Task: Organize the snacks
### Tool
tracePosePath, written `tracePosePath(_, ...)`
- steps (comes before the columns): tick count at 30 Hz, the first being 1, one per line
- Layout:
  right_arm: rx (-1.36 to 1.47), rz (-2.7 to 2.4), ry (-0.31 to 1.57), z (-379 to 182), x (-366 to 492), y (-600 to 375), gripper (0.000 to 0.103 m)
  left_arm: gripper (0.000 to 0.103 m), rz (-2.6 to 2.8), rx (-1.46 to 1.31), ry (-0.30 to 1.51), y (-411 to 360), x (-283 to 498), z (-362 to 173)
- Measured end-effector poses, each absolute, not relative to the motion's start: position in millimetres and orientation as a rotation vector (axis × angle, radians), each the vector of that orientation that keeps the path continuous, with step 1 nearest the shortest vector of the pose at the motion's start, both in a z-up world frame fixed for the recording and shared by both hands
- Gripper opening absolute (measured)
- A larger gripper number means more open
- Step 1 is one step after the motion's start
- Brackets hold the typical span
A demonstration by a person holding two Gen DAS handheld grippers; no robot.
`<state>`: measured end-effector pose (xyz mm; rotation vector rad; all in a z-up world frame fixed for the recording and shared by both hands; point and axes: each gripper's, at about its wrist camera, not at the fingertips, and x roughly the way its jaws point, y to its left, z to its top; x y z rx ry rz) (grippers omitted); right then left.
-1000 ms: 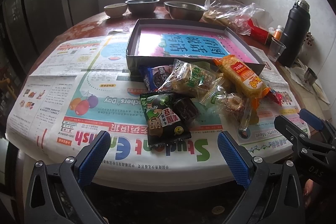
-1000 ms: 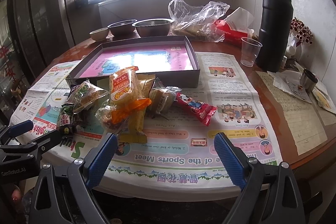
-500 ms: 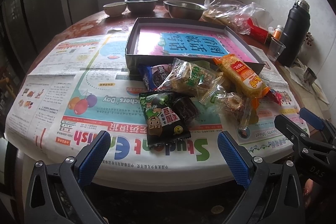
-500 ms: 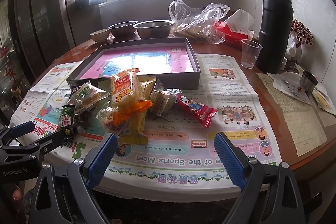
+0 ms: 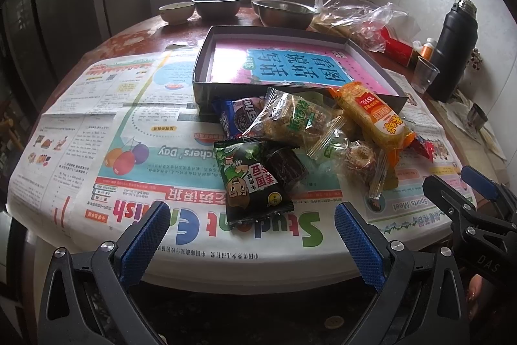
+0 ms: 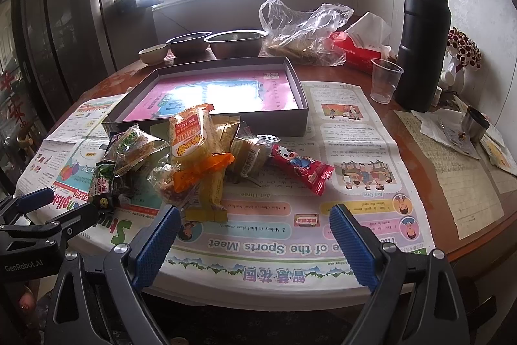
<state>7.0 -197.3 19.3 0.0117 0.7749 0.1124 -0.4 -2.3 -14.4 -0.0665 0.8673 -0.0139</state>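
Before the box (image 5: 206, 80), heaped snacks (image 5: 300, 125); both grippers (image 5: 248, 235) (image 6: 255, 235) agape

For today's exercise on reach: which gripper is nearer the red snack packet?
Right. The right gripper sits just short of the red snack packet; the left gripper faces the green-black packet, across the pile.

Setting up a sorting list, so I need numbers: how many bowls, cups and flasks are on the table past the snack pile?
Bowls: 3, two metal and one small pale
Cups: 1, clear plastic
Flasks: 1, black
Total: 5
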Motion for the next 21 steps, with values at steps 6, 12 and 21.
tracePosePath(6,0.019,0.108,0.778,18,8,-199,0.094,0.102,-0.015,-0.07,0.871,-2,0,-15)
tracePosePath(12,0.029,0.094,0.773,18,11,-205,0.094,0.102,-0.018,-0.081,0.881,2,3,-18)
tracePosePath(21,0.023,0.09,0.776,15,16,-207,0.094,0.102,-0.01,-0.111,0.906,13,12,-21)
